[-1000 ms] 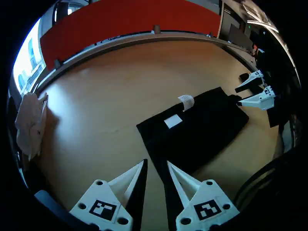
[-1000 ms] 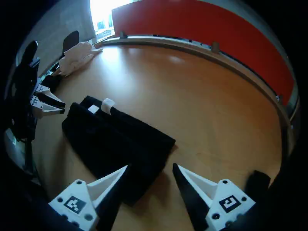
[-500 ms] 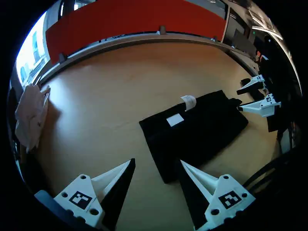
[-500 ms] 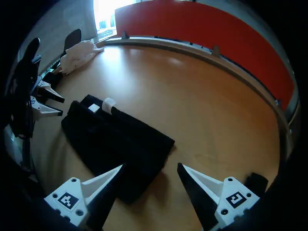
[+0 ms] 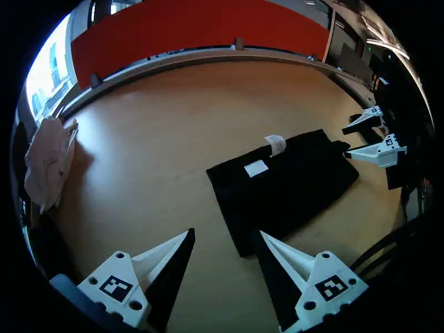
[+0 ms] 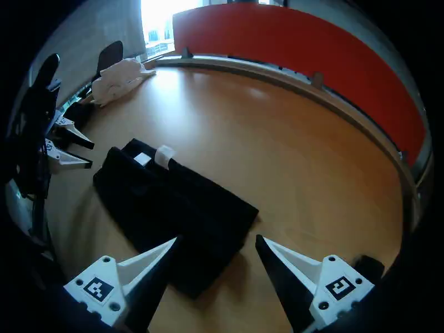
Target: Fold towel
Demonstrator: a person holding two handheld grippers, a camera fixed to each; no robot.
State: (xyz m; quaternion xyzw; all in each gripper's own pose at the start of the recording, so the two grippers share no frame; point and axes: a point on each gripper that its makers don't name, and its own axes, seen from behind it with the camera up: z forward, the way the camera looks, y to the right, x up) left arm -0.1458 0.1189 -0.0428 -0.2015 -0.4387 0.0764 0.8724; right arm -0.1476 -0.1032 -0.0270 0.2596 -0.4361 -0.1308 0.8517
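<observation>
Two claws, both released, neither touching cloth.

Biggest first: counter (image 5: 166,139), a wide wood top, bare over most of its far half. Raised lip along the back w/ red panel (image 5: 194,28) behind it.

Next, towel (image 5: 283,183): black, already a long flat strip w/ layers stacked. It lies on the counter's near half, well clear of the back lip.

The left claw (image 5: 225,233) has its fingers spread and hovers just short of one short end. The right claw (image 6: 218,238) is spread too, above the opposite short end.

Step, my read: re-grip for the next fold, short end over short end.
- Come in low and pinch all layers at the end, not just the top ply.
- Lift only enough to clear, carry along the strip's length, lay edge on edge.
- Keep the other end pinned or it'll likely drag on smooth wood.

Room: plenty toward back & sides. Pale cloth bundle (image 5: 47,161) sits at the counter's edge on the left claw's side, well apart.

Smallest: white tag (image 5: 256,168) & rolled label (image 5: 276,144) near the left claw's end. Soft, prob. no snag, but may poke out after folding.
</observation>
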